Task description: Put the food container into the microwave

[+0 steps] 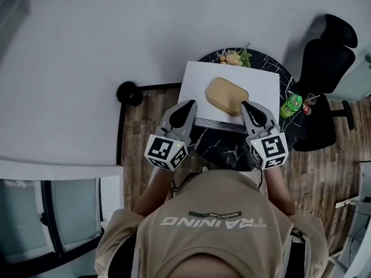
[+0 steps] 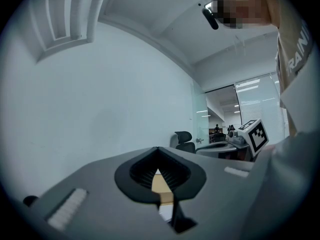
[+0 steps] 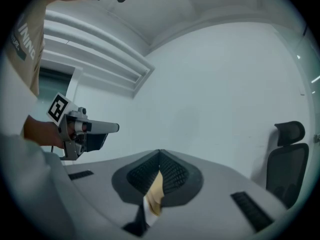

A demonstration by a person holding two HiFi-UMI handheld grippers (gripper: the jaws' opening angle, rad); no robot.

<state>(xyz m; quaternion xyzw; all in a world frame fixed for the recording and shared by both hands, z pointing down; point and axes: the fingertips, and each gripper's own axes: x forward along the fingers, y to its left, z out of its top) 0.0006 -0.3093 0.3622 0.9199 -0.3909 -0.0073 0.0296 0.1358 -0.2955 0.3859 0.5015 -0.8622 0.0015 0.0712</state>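
Touching fingers (image 2: 142,173): left gripper (image 2: 158,156), right gripper (image 3: 160,156).

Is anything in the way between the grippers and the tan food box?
No, nothing I can see. The container sits alone on the white surface. The left gripper is off to its left with only bare white between them. The right gripper has its tip right by the container's near right edge.

Shirt (image 1: 211,219) print: "TRAINING", with small "ADVENTURE" beside it, both upside down.
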